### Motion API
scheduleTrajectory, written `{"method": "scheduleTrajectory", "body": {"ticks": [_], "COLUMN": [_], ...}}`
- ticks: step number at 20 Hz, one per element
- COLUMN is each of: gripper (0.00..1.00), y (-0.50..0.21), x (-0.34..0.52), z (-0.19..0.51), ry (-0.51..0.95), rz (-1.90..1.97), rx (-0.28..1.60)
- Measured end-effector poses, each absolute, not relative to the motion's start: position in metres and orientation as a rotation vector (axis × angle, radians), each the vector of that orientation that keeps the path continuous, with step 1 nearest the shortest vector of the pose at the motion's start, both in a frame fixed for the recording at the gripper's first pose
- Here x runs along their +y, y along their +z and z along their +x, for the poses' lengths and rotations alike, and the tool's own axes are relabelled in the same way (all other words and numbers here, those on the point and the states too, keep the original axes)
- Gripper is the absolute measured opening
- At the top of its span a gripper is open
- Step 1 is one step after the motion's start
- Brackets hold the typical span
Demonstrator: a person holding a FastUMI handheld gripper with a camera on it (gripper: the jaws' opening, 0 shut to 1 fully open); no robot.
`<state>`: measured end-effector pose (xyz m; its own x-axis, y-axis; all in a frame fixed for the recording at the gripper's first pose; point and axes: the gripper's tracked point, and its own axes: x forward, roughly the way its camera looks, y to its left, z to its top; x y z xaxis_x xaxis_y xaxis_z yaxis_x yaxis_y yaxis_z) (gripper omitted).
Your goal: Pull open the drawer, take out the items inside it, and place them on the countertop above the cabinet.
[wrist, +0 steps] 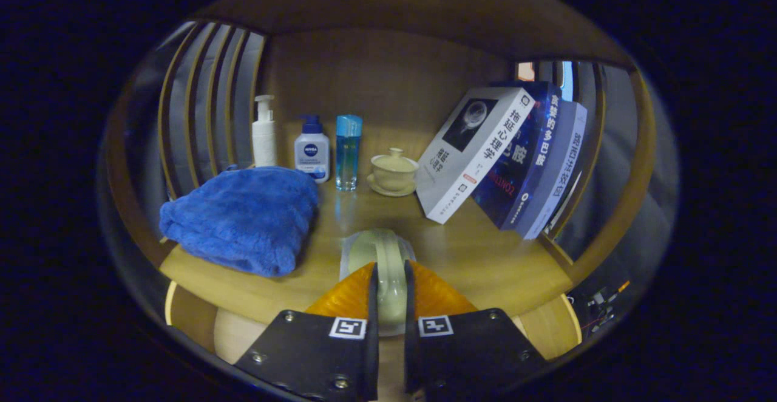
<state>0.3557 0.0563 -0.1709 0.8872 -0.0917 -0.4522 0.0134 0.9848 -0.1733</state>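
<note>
The claw [389,280] is pinched on a pale ceramic cup [381,262], held just above the near edge of the bench [485,256]. Risk: the narrow grip on a glazed rim may slip, or early release may tip it off the edge beside the blue towel [243,217].

Deep blue fluffy folded towel [243,218]; white pump bottle [264,132]; white squat bottle with dark blue cap [312,150]; clear blue tall glass bottle [348,153]; cream lidded ceramic cup on matching saucer [394,172]; leaning white-and-grey book with black cover panel [471,150]; dark blue book [516,159]; pale green glazed object [388,268] clamped between the gripper [388,289] fingers; warm honey-brown wooden countertop [485,262].
</note>
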Motion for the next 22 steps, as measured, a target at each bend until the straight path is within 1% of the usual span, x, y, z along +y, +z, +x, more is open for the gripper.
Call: {"method": "scheduleTrajectory", "body": {"ticks": [6,9,11,12,13,16,18,22], "gripper": [0.17,0.17,0.17,0.25,0.28,0.71,1.00,1.00], "y": [-0.171,-0.170,-0.171,-0.172,-0.171,-0.166,-0.156,-0.137], "x": [0.058,0.057,0.060,0.059,0.058,0.044,0.029,0.021], "z": [0.377,0.379,0.374,0.372,0.368,0.346,0.333,0.293], "ry": [-0.074,-0.091,-0.074,-0.076,-0.078,-0.104,-0.123,-0.099], "rz": [-0.121,-0.154,-0.161,-0.136,-0.101,-0.031,-0.023,-0.001], "rx": [0.456,0.430,0.429,0.421,0.404,0.376,0.311,0.256]}}
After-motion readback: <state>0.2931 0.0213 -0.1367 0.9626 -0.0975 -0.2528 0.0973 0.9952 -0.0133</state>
